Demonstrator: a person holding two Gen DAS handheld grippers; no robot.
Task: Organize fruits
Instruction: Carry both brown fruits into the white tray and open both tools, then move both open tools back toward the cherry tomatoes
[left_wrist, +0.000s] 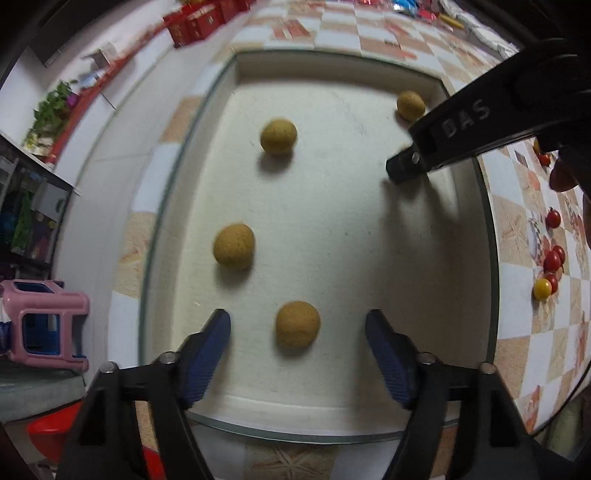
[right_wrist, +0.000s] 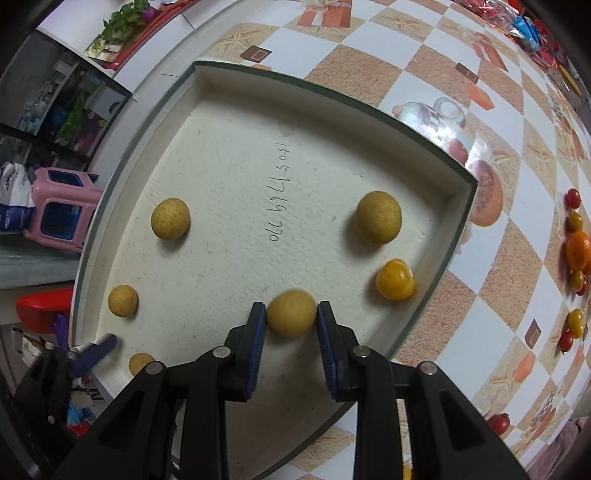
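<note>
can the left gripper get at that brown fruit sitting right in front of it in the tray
Probably yes: the left gripper is open, and the brown fruit lies on the tray between its fingertips with nothing in between.

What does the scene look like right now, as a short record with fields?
container: shallow white foam tray
in tray: round tan longan fruits, one yellow cherry tomato
right gripper: jaws closed on a tan longan
left gripper: jaws open, another longan between them, untouched
on table: red and yellow cherry tomatoes beside tray
</note>
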